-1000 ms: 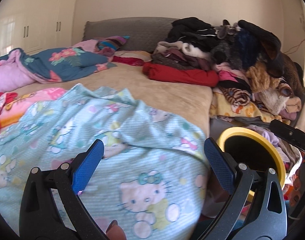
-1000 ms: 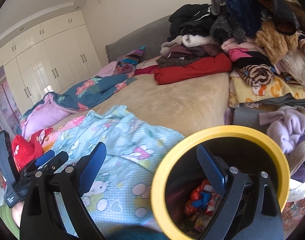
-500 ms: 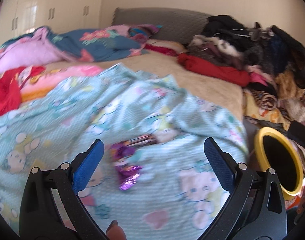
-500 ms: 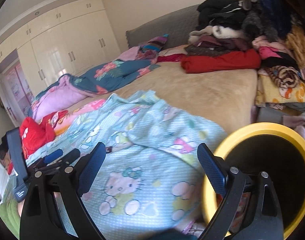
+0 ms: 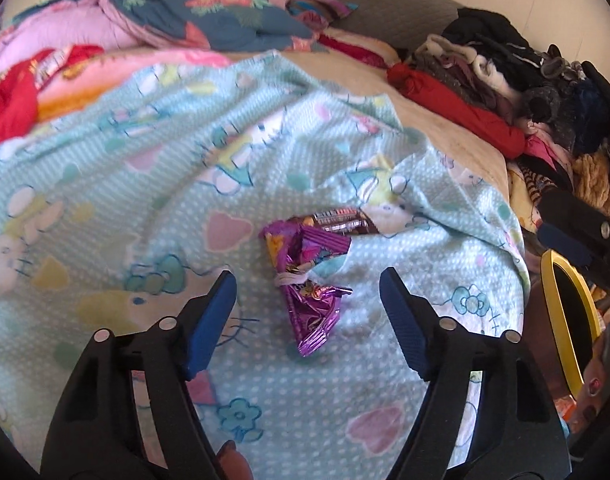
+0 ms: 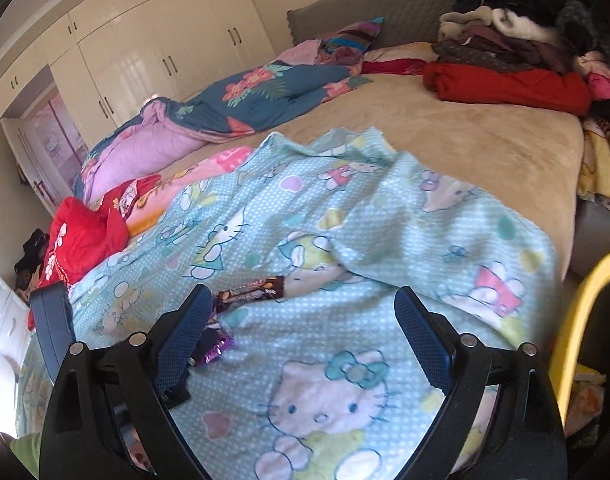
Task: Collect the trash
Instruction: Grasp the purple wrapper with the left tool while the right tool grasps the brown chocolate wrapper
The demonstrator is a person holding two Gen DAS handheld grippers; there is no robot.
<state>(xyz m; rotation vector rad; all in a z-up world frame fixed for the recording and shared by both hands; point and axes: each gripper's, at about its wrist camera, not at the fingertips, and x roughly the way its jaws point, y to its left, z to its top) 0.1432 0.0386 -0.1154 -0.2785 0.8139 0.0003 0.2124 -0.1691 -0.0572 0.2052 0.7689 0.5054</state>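
Your left tool [image 5: 307,308] hangs over the pale-blue cartoon-print blanket [image 5: 145,184] on the bed, its jaws apart and just closing in — the crumpled purple foil wrapper [image 5: 305,276] lies between the tips, untouched. A brown snack wrapper [image 5: 341,218] sits just beyond it. Your right tool [image 6: 301,330] gapes empty — the yellow-rimmed black bin [image 6: 573,332] stands beside its right finger.

shiny foil wrapper [image 5: 305,276], soft cloth blanket [image 5: 145,160]
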